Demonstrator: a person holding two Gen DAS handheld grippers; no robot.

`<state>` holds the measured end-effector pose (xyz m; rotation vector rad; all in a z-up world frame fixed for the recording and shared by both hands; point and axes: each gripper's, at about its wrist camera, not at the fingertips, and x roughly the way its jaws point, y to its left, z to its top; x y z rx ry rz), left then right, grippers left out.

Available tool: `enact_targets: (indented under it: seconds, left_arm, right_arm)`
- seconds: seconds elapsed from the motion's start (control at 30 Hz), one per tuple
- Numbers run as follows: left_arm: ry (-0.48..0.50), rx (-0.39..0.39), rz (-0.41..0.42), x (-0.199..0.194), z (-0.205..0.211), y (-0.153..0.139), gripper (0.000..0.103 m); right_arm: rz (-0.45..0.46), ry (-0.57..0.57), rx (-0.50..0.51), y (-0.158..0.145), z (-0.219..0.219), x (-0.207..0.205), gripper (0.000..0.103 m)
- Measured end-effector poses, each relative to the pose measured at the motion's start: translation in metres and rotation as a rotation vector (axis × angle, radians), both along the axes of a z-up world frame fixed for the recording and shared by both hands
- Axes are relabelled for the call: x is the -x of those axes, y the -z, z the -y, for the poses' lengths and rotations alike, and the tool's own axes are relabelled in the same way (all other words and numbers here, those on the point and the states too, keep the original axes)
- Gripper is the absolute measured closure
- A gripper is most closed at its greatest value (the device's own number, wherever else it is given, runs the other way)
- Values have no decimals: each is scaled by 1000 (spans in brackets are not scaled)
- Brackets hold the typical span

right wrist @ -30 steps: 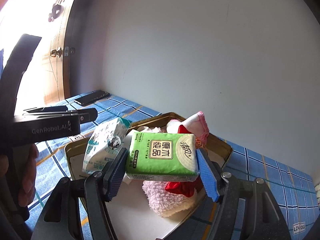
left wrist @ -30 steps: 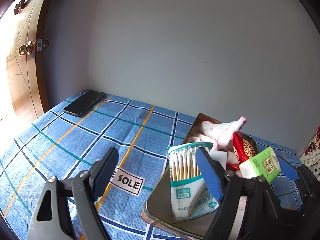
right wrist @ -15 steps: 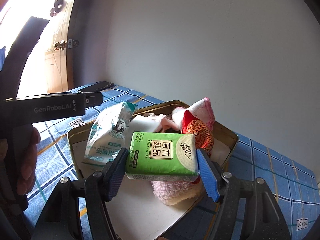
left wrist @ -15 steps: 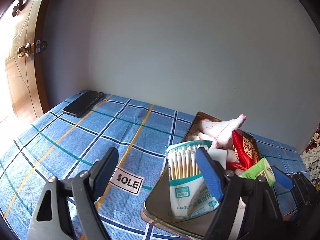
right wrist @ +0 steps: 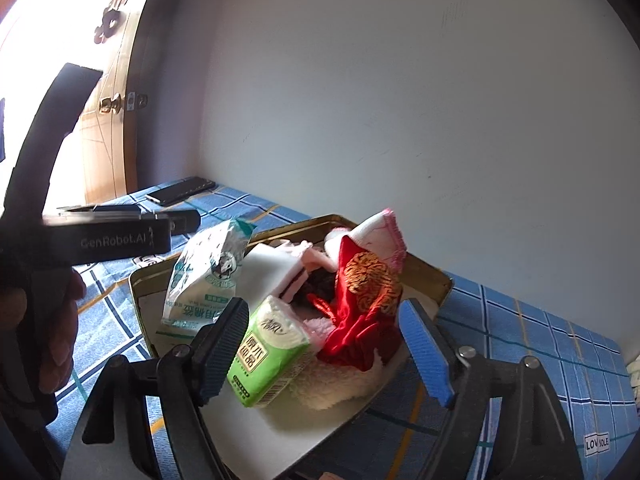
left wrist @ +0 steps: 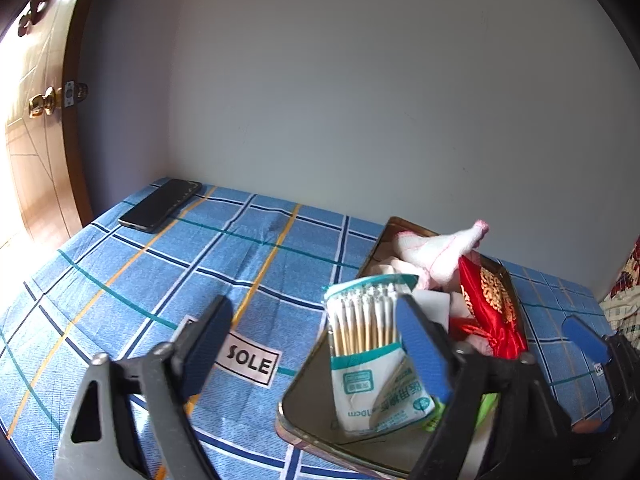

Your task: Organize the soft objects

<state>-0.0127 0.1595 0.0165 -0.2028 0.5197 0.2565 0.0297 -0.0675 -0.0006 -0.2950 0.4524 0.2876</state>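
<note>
A metal tray (right wrist: 432, 276) on the blue checked bedsheet holds the soft things. My right gripper (right wrist: 326, 350) hovers over its near end with its jaws opening. The green tissue pack (right wrist: 272, 356) lies tipped on the tray floor against the left pad, and the right pad stands well clear of it. Beside it are a red embroidered pouch (right wrist: 364, 304), a fluffy white cloth (right wrist: 336, 384), a pink-edged cloth (right wrist: 384, 236) and a cotton swab pack (right wrist: 208, 276). My left gripper (left wrist: 316, 344) hangs by the tray's left rim (left wrist: 288, 412), jaws opening. The swab pack (left wrist: 368, 344) stands just inside its right finger, not pressed.
A black phone (left wrist: 160, 204) lies at the far left corner of the sheet, near a wooden door (left wrist: 36, 152). A white wall runs close behind the tray. A hand (right wrist: 60, 332) holds the left gripper's handle. A "SOLE" label (left wrist: 248, 360) is on the sheet.
The right gripper sank with the green tissue pack over the tray, then its jaws spread and the pack dropped and tipped onto the tray floor. The left jaws widened a little.
</note>
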Motion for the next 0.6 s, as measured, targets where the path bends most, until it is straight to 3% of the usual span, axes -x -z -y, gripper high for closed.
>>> enact_targets:
  seconds: [0.17,0.6]
  left_arm:
    - [29,-52,3,6,16,-4,9]
    - [60,-97,22,27,30,-27,1]
  right_arm:
    - [32,27,2,-10,5,7,21]
    - [83,72,-58,-27,18,26,18]
